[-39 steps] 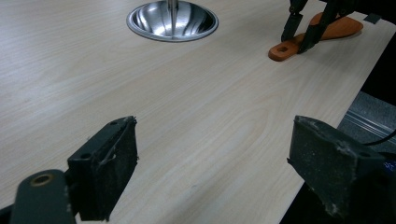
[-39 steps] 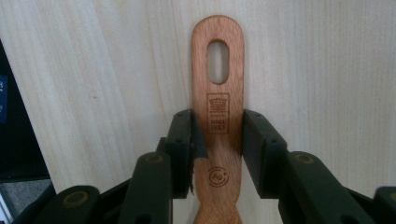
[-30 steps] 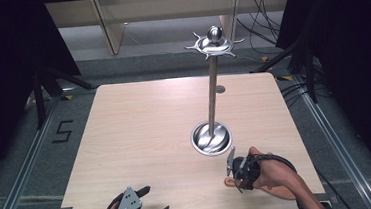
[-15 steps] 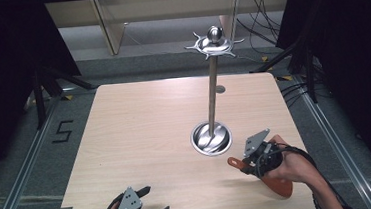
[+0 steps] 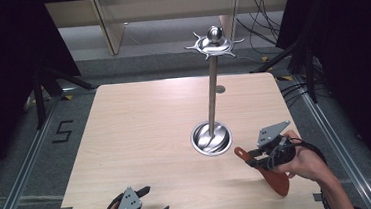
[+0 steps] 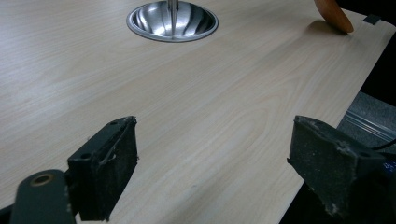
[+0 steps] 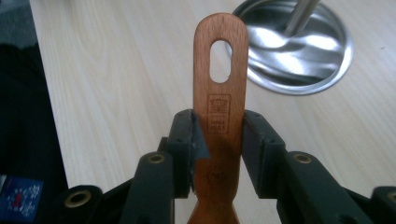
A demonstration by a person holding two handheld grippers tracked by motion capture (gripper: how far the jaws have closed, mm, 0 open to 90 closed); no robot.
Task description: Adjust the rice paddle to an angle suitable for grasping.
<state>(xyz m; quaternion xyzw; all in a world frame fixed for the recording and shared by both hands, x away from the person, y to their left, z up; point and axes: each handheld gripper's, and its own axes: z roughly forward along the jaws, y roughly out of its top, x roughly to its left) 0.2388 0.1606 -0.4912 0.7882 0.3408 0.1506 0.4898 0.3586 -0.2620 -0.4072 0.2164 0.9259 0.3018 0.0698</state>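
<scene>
The right tool (image 5: 255, 155) is clamped on the handle of a wooden spatula (image 7: 219, 93); in the right gripper view both black jaws press on the two sides of the brown handle, just below its oval hanging hole. In the high view the spatula (image 5: 271, 174) is lifted above the near right part of the counter (image 5: 145, 132), with its handle end toward the left and its broad blade toward the near right edge, below the person's hand (image 5: 303, 160). Just to the left of the handle end stands the round metal base (image 5: 211, 138) of a tall metal stand (image 5: 213, 97), and the top of this stand carries a ring of short hooks (image 5: 214, 45) around a ball. The left tool (image 5: 148, 202) rests at the near edge of the counter, left of the middle, well apart from the spatula. Its jaws stand wide apart, with bare wood between them in the left gripper view.
</scene>
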